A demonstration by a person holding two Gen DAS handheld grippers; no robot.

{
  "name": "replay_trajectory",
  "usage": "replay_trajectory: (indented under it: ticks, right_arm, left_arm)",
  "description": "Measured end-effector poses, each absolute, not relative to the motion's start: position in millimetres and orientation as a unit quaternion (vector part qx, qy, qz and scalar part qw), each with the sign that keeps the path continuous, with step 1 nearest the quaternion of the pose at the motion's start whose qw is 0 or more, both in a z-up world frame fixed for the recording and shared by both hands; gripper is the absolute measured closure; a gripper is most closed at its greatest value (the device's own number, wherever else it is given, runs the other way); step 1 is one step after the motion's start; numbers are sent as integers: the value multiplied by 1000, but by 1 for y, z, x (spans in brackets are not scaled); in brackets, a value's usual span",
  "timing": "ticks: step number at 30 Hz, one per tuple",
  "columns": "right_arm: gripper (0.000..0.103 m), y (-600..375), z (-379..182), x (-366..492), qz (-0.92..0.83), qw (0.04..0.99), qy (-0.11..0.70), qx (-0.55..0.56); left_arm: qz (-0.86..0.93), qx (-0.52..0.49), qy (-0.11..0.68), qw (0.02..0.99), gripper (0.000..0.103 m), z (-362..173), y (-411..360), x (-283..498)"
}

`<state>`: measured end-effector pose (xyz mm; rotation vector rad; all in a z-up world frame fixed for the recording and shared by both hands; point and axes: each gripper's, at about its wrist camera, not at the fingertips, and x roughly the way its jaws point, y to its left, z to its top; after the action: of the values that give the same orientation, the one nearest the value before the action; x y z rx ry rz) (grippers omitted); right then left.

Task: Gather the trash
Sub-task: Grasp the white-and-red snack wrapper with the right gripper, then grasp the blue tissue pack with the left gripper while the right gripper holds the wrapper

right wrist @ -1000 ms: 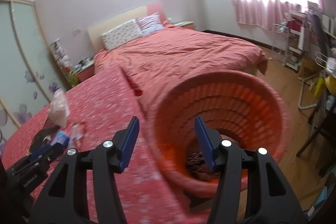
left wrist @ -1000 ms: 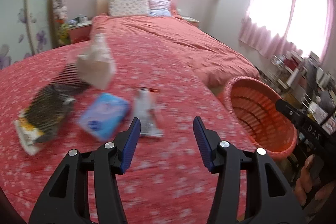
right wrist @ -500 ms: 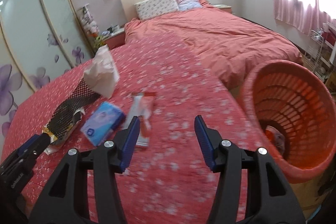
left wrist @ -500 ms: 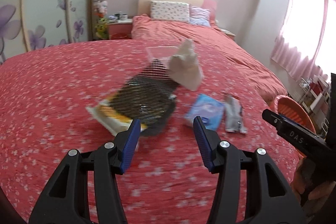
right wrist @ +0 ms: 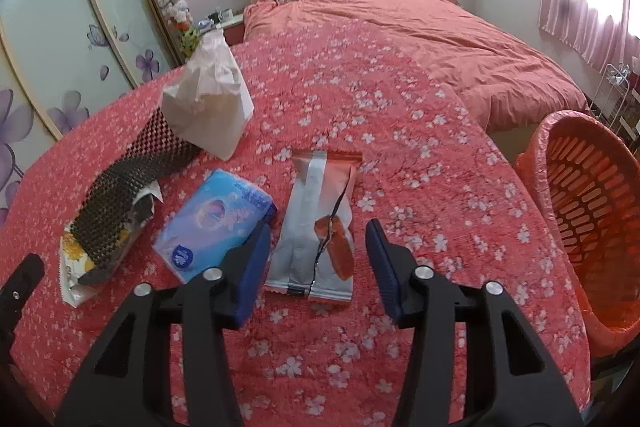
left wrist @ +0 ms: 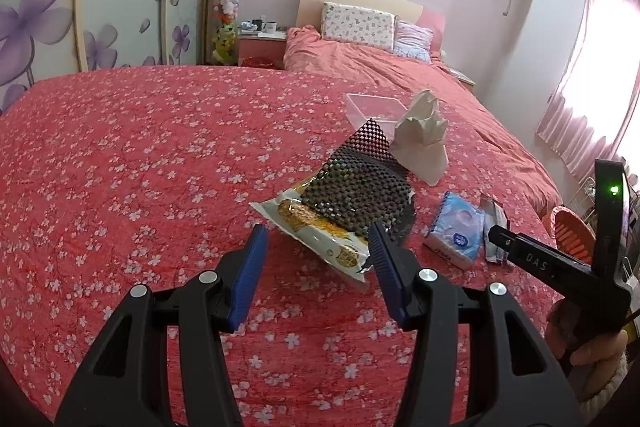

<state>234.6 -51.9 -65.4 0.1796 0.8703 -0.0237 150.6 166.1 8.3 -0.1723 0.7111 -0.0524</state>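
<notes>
1. Trash lies scattered on a red flowered cover [left wrist: 140, 147] spread over a flat surface, with a bed [right wrist: 420, 23] beyond it.
2. The left claw [left wrist: 318, 241] hovers low over the cover, its blue pads apart and empty, nothing pressed between them.
3. Just past the left claw sits a biscuit wrapper [left wrist: 320, 235], white and yellow, with a dark mesh mat [left wrist: 356, 191] draped over its far part.
4. Behind the mat stands a crumpled pale paper bag [left wrist: 424, 143], and a clear plastic box [left wrist: 370, 107] rests beside it.
5. To the right of the wrapper lies a blue tissue pack [left wrist: 456, 231], then a silver snack wrapper [left wrist: 494, 223].
6. The right claw [right wrist: 318, 241] hangs over the silver and orange snack wrapper [right wrist: 316, 223], pads standing either side of it but not touching; its jaws have just been closing a little, with nothing gripped.
7. From the right wrist view the tissue pack [right wrist: 216, 223] lies just left of that wrapper, the mesh mat [right wrist: 124, 187] and paper bag [right wrist: 212, 103] further left.
8. An orange slatted basket [right wrist: 592, 211] stands at the cover's right edge, near the snack wrapper.
9. A hand [left wrist: 592, 347] grips the right tool's handle at the left view's lower right.
</notes>
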Motion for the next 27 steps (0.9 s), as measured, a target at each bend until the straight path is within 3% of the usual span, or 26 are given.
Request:
replay_trajectory:
  ticks: [8, 13, 25, 27]
  right_arm:
    - [68, -49, -68, 235, -17, 904, 421, 71]
    - [87, -54, -66, 230, -13, 906, 417, 78]
    - [91, -83, -56, 205, -37, 917, 389, 82]
    - [91, -93, -53, 200, -41, 918, 385, 89]
  left_arm:
    - [-30, -87, 352, 931, 50, 6, 167, 151]
    - [-36, -84, 354, 931, 50, 6, 162, 151]
    - [-82, -56, 355, 929, 50, 12, 116, 152]
    - [-93, -46, 359, 927, 46, 12, 101, 155]
